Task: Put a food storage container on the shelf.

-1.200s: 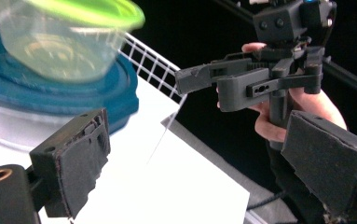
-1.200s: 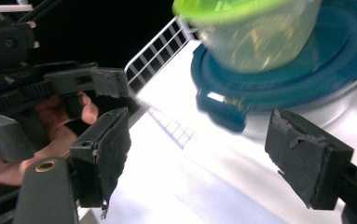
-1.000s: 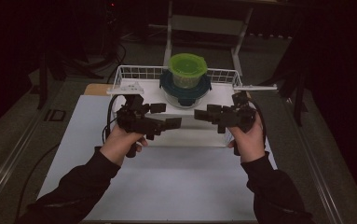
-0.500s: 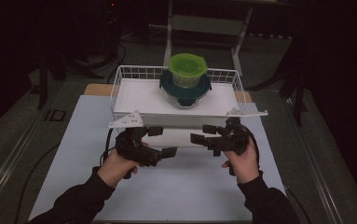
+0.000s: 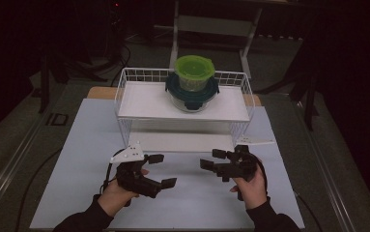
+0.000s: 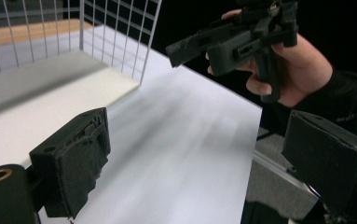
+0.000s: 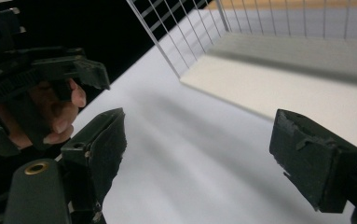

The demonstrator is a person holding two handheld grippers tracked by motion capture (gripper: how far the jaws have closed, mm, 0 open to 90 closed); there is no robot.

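Observation:
In the high view a white wire rack [image 5: 139, 104] stands at the back of the white table [image 5: 86, 145]. On its upper shelf sits a green-lidded tub [image 5: 194, 70], stacked on a teal-lidded clear container [image 5: 192, 94]. My left gripper [image 5: 163, 170] is open and empty, held low in front of the rack. My right gripper [image 5: 212, 159] is open and empty too, facing it across a gap. The left gripper view has its own jaws [image 6: 199, 163] wide apart and the right gripper [image 6: 232, 39] beyond them. In the right gripper view the jaws [image 7: 204, 154] are spread over bare table, with the left gripper [image 7: 50, 70] at the left.
The rack's lower shelf [image 5: 173, 141] lies just beyond both grippers and appears in the gripper views too [image 6: 36, 79] [image 7: 306, 60]. A wooden edge [image 5: 100, 92] shows behind the table. Dark floor and stands surround the table.
Both hands have drawn back from the rack's upper level toward the near side of the table and dropped lower. Both grippers stay open and empty.

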